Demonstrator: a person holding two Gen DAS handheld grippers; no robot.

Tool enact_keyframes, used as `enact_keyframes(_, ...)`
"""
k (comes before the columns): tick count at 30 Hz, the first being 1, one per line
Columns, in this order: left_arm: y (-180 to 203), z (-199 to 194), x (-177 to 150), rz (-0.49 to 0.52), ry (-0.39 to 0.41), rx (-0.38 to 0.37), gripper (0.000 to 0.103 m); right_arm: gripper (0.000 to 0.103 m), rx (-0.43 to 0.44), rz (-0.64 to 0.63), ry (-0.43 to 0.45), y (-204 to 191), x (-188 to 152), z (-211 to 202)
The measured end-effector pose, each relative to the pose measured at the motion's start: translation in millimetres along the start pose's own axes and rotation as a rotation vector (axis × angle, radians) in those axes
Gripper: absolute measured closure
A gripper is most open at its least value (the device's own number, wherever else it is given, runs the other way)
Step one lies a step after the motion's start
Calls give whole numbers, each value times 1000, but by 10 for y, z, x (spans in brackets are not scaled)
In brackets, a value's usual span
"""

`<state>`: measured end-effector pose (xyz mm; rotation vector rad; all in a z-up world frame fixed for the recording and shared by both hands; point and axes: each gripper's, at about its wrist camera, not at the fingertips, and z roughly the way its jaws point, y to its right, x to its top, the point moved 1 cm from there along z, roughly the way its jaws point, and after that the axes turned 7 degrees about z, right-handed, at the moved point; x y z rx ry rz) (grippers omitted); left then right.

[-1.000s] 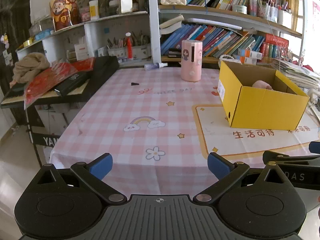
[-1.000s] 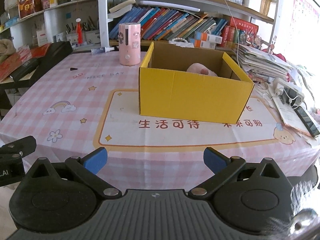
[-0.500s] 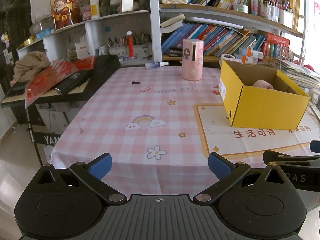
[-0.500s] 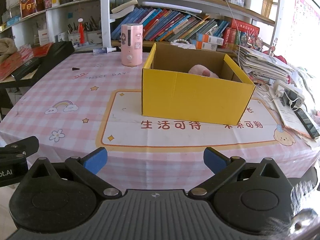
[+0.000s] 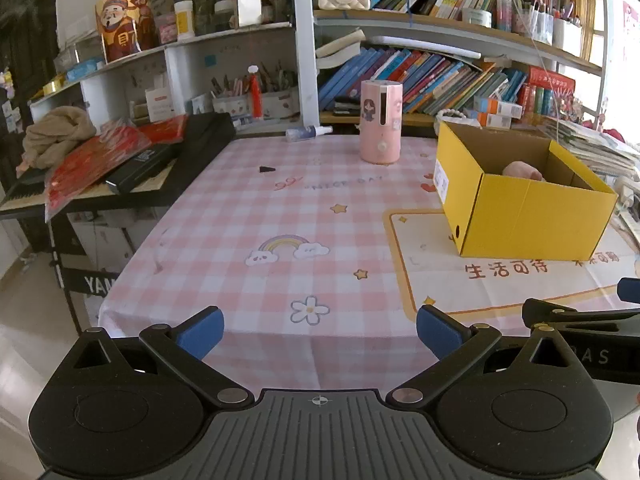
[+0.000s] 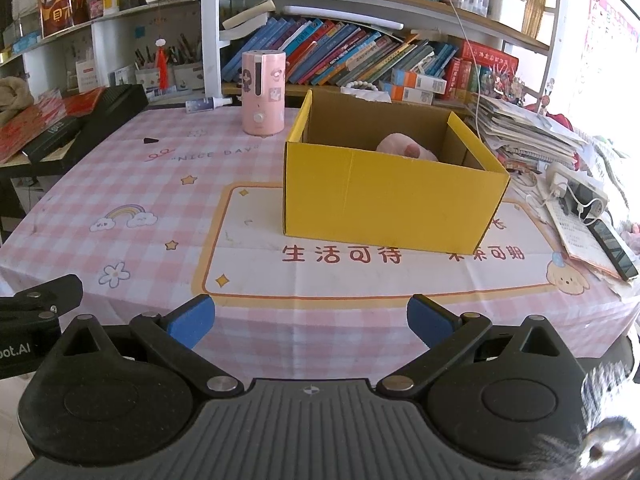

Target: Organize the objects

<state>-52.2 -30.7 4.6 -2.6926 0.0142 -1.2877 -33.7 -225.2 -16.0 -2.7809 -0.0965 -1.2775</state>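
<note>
At table's near edge, L gripper (image 5: 320, 326) & R gripper (image 6: 310, 316) hover w/ fingers spread wide, empty. Pink toy (image 6: 404, 148) sits in yellow box (image 6: 392, 200) on cloth (image 5: 256, 216).

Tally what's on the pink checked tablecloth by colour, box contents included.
Pink: 2, tall pink cylindrical humidifier and soft pink item inside the box
Yellow: 1, open yellow cardboard box
Black: 1, small black triangular piece
Total: 4
</note>
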Motion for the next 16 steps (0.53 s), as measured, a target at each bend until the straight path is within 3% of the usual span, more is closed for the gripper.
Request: enact_keyframes(16, -19, 103, 31, -7, -11, -10, 0, 0, -1, -17, -12, -64, 110, 95)
